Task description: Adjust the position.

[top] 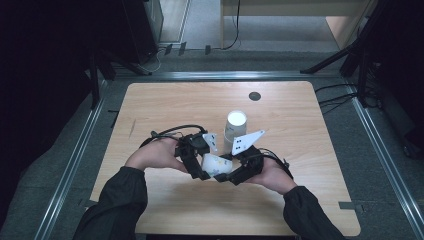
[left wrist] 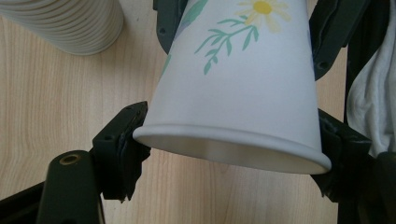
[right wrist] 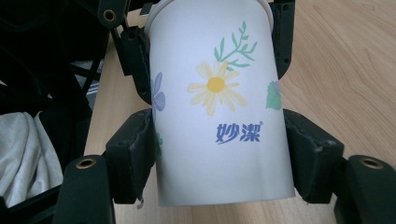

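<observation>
L tool (left wrist: 229, 154) pinches cup (left wrist: 243, 88) at rim; R tool (right wrist: 219, 158) pinches it near base. Keep squeeze light, pull ends straight w/o twist. Stack (top: 234, 127) stands behind on bench (top: 165, 105).

Table (top: 165, 105): light wood top, rounded corners, bare grain. Dark round disc (top: 254, 96) set in it at the far edge, well beyond both grippers. Stack of white ribbed cups (top: 234, 128) stands upright on it, just beyond the grippers.
</observation>
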`<state>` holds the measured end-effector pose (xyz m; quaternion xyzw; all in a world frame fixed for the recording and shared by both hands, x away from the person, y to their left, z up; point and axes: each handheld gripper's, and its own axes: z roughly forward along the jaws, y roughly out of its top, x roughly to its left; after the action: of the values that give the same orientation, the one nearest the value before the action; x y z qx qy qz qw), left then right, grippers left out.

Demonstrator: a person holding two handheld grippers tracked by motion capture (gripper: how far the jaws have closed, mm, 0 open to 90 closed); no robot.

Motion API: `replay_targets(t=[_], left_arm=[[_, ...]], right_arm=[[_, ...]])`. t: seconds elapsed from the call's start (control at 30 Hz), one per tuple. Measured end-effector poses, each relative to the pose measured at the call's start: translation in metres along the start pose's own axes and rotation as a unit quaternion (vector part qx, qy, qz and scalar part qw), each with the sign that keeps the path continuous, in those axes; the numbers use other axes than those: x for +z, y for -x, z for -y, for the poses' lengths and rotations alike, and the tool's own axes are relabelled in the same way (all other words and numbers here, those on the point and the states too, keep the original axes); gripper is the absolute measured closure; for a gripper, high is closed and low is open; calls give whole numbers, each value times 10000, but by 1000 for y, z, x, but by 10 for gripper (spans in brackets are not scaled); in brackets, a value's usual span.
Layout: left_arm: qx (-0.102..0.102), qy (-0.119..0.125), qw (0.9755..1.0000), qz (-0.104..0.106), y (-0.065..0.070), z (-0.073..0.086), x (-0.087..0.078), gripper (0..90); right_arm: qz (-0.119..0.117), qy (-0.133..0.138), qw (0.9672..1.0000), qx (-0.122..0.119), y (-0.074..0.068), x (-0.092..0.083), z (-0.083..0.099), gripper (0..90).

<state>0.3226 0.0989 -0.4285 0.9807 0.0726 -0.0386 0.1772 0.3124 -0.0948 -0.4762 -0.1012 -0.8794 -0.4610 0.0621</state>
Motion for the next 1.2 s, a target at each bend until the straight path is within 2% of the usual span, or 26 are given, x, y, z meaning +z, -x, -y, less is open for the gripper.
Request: replay_targets(t=[0.13, 0.27, 0.43, 0.53, 0.6, 0.7, 0.9, 1.07, 1.1, 1.13, 1.2], left_arm=[[12, 8, 10000, 16, 0, 1, 1, 229], [-65, 167, 9998, 71, 0, 3, 0, 218], [-119, 359, 9993, -35, -1, 4, -5, 141], [-203, 559, 9982, -115, -3, 8, -9, 126], [-328, 730, 9968, -4, -5, 12, -12, 127], [-396, 909, 9951, 7, -6, 19, -15, 129], [-561, 1319, 9896, -82, -4, 35, -18, 129], [-819, 1680, 9823, -72, -3, 51, -16, 130], [-819, 1680, 9823, -72, -3, 51, -16, 131], [-909, 1835, 9788, -45, -3, 56, -14, 131], [-993, 1976, 9752, -5, -3, 59, -12, 132]], right_arm=[[-2, -20, 10000, -11, 0, 0, 0, 329], [-17, -9, 10000, -64, -1, -1, 0, 330], [51, 60, 9999, -99, 0, -6, 0, 328], [90, 129, 9998, -79, 2, -11, 0, 328], [124, 199, 9997, -81, 2, -15, 0, 329], [145, 275, 9995, -91, 3, -19, 0, 328], [155, 437, 9989, -35, 4, -27, 1, 329], [161, 525, 9985, -13, 5, -31, 1, 328], [161, 525, 9985, -13, 5, -31, 1, 328], [169, 591, 9981, 3, 6, -33, 1, 329], [167, 622, 9979, 11, 6, -34, 1, 328]])
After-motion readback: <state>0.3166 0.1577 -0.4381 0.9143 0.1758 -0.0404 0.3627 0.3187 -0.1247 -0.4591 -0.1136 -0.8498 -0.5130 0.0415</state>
